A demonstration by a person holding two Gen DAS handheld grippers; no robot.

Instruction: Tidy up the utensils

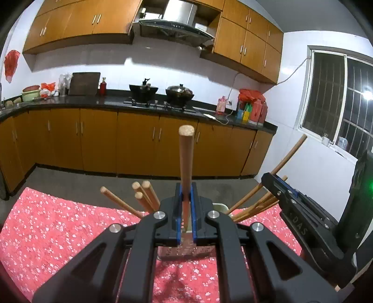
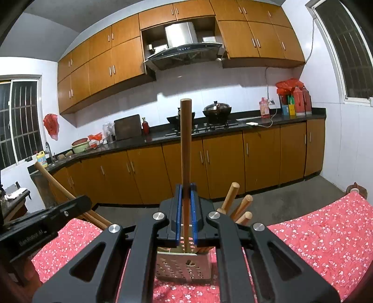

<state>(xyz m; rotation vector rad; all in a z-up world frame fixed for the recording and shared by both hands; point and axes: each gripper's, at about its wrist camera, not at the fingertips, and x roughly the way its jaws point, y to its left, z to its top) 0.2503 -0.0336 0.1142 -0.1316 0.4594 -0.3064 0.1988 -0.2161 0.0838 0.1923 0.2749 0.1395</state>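
Red cloth printed with small white blossoms [image 1: 58, 223] is covering the table in a kitchen, where orange-brown wooden cabinets [image 1: 139, 144] are running under a black countertop [image 1: 77, 100] and again along the wall above. Two dark woks [image 1: 179, 93] are sitting on the stove beneath a steel range hood [image 1: 177, 21], and barred windows are showing dark.

On the cloth, a perforated metal utensil holder [image 2: 184, 265] is standing upright just in front of both grippers. The left gripper [image 1: 186, 205] is pinching a wooden stick [image 1: 186, 160] between its blue pads [image 1: 177, 209], the stick rising straight up with its lower end reaching toward the holder's rim. The right gripper [image 2: 185, 209] is likewise clamping a wooden stick [image 2: 186, 151] between its own blue pads, holding it upright with the lower end dipping into the holder's opening.

In the left wrist view, four loose sticks [image 1: 144, 195] are leaning out to the holder's left, and a bundle of chopsticks [image 1: 256, 202] is fanning out to its right beside the other gripper's black body; their number cannot be told. In the right wrist view, three round-ended sticks [image 2: 240, 207] are leaning out to the right of the holder.
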